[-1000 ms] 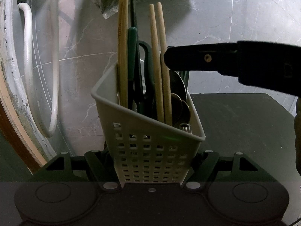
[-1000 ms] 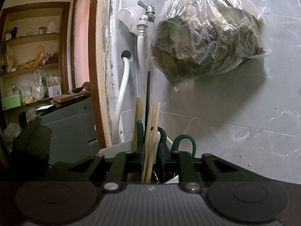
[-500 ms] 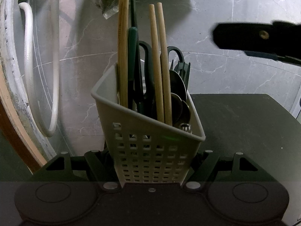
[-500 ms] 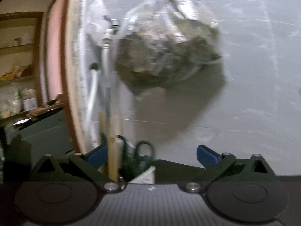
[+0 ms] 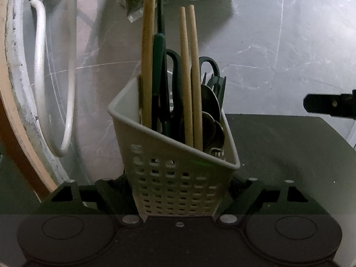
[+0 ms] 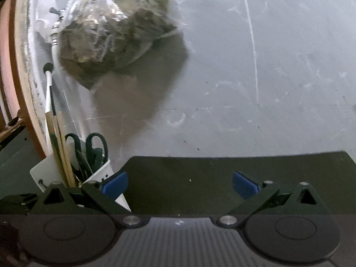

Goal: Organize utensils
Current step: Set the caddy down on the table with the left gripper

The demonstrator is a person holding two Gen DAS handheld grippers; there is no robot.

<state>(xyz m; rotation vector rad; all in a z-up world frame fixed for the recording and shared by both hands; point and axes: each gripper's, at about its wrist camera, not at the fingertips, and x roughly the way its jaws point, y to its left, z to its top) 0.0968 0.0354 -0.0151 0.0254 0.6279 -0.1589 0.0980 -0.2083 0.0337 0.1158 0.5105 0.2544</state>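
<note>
White perforated caddy [image 5: 178, 178] stands lower centre of left view on dark tabletop [image 5: 289, 155], between fingers of left claw [image 5: 178, 191], jaws opening, contact unclear. Wooden chopsticks [image 5: 191, 77], green scissors [image 5: 173, 84], spoons [image 5: 209, 111] upright inside. Right claw [image 6: 179, 183] spread wide, empty, over tabletop; caddy lower left.
</note>
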